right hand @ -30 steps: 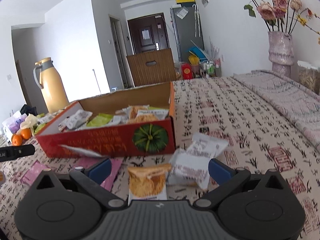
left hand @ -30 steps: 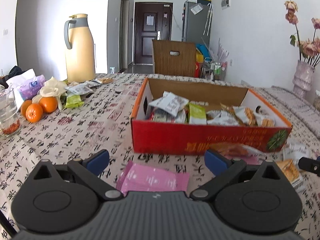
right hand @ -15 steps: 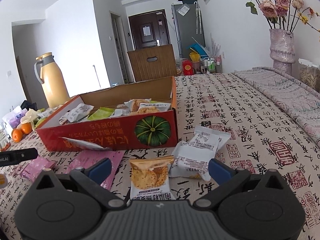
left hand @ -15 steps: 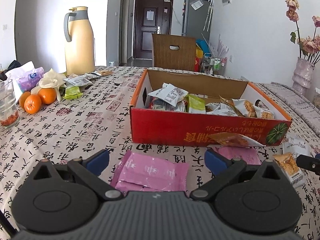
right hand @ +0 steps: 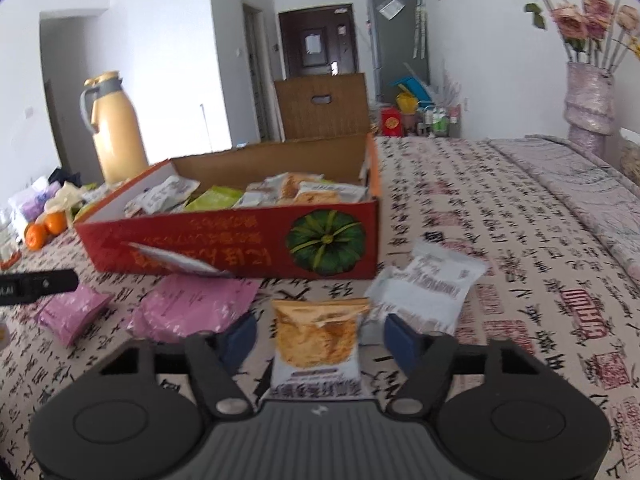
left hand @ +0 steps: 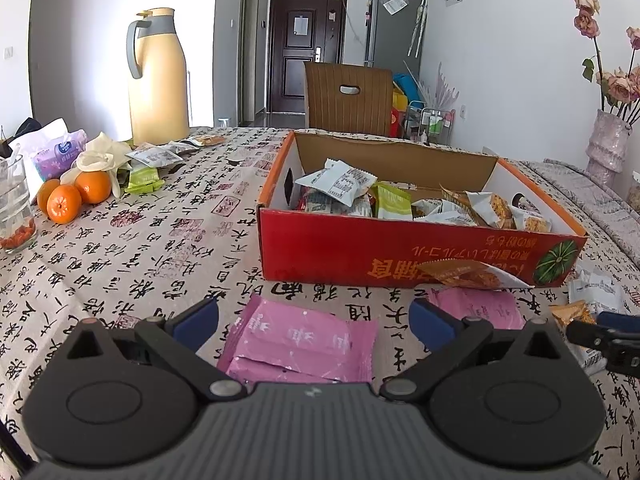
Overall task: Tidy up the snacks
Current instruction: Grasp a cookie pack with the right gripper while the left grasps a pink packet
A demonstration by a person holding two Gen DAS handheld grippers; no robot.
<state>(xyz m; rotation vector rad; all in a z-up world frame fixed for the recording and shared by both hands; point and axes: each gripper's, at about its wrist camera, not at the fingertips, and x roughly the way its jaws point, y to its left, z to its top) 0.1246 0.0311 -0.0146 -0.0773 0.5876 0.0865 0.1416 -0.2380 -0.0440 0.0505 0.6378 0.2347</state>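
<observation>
A red cardboard box (left hand: 400, 256) (right hand: 240, 240) holding several snack packets sits on the patterned tablecloth. My left gripper (left hand: 314, 318) is open, low over a pink packet (left hand: 304, 340) lying between its fingers. A second pink packet (left hand: 476, 308) lies in front of the box. My right gripper (right hand: 320, 336) is open with its fingers on either side of an orange cracker packet (right hand: 318, 344). White packets (right hand: 428, 284) lie just right of it. Pink packets (right hand: 192, 308) lie to its left.
A yellow thermos (left hand: 158, 76), oranges (left hand: 72, 196), a glass (left hand: 16, 204) and loose packets (left hand: 152, 160) stand at the far left. A vase of flowers (right hand: 590, 100) is at the far right. A brown chair (left hand: 348, 96) stands behind the table.
Both grippers have dropped lower and moved forward. The right gripper's fingers have narrowed around the orange cracker packet. The left gripper stays wide open over the pink packet.
</observation>
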